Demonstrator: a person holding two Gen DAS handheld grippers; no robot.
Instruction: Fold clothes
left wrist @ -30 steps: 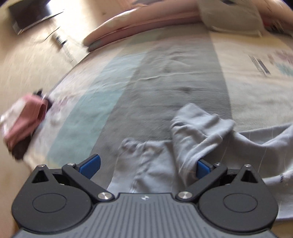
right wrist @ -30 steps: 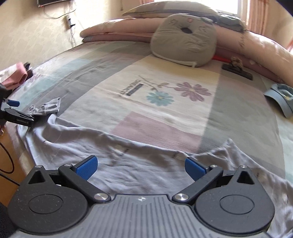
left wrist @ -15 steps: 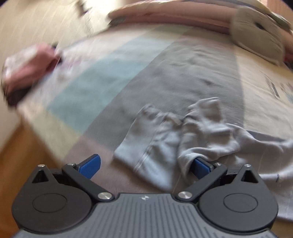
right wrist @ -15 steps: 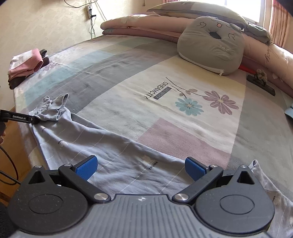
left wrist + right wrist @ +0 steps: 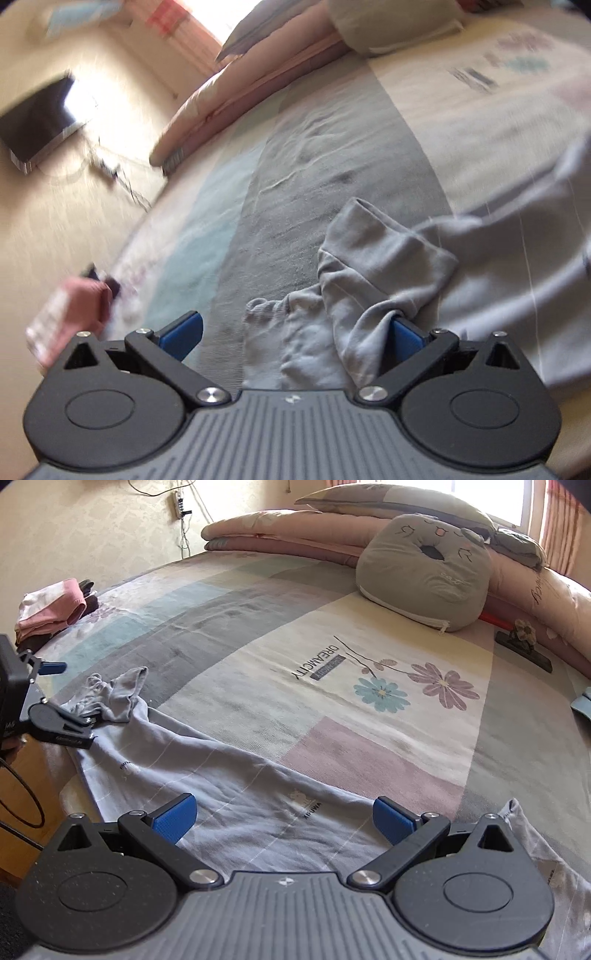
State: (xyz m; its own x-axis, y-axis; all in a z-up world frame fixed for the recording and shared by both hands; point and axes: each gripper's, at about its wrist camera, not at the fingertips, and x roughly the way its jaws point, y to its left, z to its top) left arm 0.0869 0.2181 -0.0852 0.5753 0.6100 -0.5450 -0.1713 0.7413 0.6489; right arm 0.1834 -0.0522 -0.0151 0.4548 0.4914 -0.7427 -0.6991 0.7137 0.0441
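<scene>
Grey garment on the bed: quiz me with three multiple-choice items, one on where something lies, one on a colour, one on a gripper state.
1. Where does the folded pink clothing lie?
A. At the bed's far left edge
B. On the cat cushion
C. Under the right gripper

2. What colour are the gripper finger pads?
A. Red
B. Blue
C. Yellow

3. How does the left gripper stand?
A. Shut on the cushion
B. Out of view
C. Open, with bunched cloth of the grey garment draped over one finger

Answers: 1 A, the right wrist view shows the pink stack at the left edge, far from the cat cushion. 2 B, the pads are blue in both views. 3 C, the jaws are spread wide and cloth covers only the right-side pad.
</scene>
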